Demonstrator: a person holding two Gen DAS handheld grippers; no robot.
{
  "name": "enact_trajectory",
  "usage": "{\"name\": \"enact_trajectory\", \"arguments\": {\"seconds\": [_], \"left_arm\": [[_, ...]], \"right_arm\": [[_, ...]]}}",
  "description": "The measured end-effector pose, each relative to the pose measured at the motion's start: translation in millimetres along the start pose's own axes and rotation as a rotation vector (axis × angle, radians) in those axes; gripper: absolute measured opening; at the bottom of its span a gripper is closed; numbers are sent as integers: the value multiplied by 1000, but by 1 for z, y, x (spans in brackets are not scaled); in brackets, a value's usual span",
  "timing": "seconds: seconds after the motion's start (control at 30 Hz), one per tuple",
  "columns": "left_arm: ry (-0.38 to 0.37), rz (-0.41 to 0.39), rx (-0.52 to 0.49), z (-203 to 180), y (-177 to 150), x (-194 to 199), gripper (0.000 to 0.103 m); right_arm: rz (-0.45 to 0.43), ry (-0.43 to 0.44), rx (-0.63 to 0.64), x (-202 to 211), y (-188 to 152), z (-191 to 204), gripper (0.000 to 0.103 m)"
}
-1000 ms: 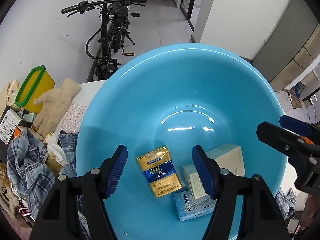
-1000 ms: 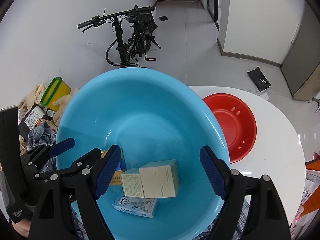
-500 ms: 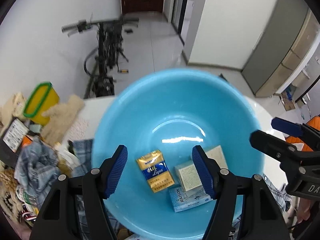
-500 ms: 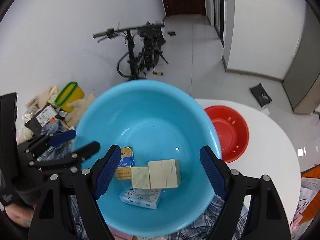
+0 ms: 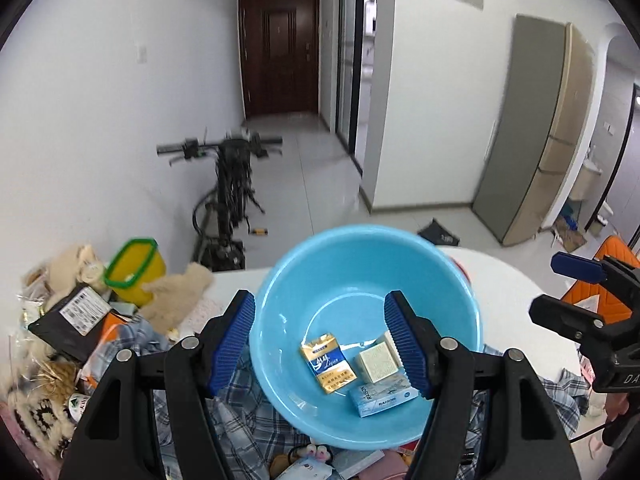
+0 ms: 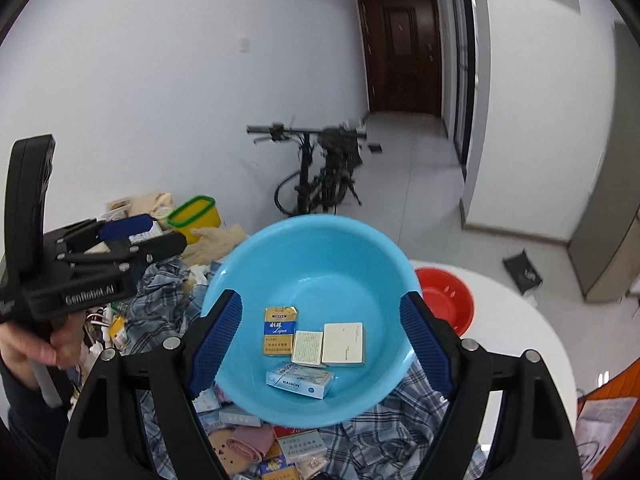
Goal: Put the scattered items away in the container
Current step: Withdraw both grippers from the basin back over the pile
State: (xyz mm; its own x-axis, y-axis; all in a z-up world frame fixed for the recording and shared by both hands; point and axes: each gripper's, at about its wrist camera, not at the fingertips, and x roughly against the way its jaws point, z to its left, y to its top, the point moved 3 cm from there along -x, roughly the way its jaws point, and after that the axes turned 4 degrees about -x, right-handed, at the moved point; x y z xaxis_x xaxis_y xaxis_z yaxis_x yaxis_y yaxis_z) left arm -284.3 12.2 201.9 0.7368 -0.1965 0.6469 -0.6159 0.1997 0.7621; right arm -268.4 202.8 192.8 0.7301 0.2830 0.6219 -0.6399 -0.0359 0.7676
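I hold two claws above a white round table point(image 6: 516, 320) in a pale-walled room with a grey tiled floor; a dark wooden door point(image 5: 279, 50) stands at the far end of a hallway and a black bicycle point(image 6: 320, 172) leans by the wall. My left claw point(image 5: 320, 334) and my right claw point(image 6: 320, 336) both stand wide apart, holding nothing. The blue basin point(image 6: 312, 276) sits on plaid cloth point(image 6: 168, 292) below them. Inside it lie a gold pack reading "Liqun" point(image 6: 279, 330), a pale blue pack reading "RAISON" point(image 6: 300, 380), and two cream boxes point(image 6: 344, 343) touching side by side. A red bowl point(image 6: 444, 300) sits just right of the basin. Clutter lies left, with a yellow tub point(image 5: 134, 270) rimmed in green. My left claw's body reads "GenRobot.AI".
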Motion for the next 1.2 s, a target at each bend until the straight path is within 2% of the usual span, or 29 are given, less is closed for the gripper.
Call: {"name": "enact_trajectory", "arguments": {"seconds": [0.1, 0.2, 0.27, 0.33, 0.5, 0.63, 0.9, 1.03, 1.2], "left_arm": [[-26, -60, -10, -4, -6, 28, 78], [-38, -109, -49, -12, -16, 55, 79], [-29, -140, -74, -17, -23, 73, 82], [-16, -189, -89, -21, -30, 92, 85], [-21, -293, -81, -25, -51, 135, 91], [-25, -345, -58, -26, -70, 157, 103], [100, -447, -64, -35, -116, 184, 103], [95, -474, -18, -34, -139, 187, 103], [90, -450, -27, -37, -160, 174, 103]], "right_arm": [[-69, 6, 21, 29, -4, 8, 92], [-129, 34, 30, 60, -10, 14, 93], [-160, 47, 38, 79, -15, 19, 93], [-193, 56, 46, 98, -22, 22, 97], [-262, 28, 86, 131, -45, 28, 101], [-281, 28, 81, 142, -66, 28, 101], [-371, -33, 90, 154, -109, 23, 103], [-424, -108, 72, 154, -131, 19, 103], [-439, -178, 20, 143, -159, 6, 103]]}}
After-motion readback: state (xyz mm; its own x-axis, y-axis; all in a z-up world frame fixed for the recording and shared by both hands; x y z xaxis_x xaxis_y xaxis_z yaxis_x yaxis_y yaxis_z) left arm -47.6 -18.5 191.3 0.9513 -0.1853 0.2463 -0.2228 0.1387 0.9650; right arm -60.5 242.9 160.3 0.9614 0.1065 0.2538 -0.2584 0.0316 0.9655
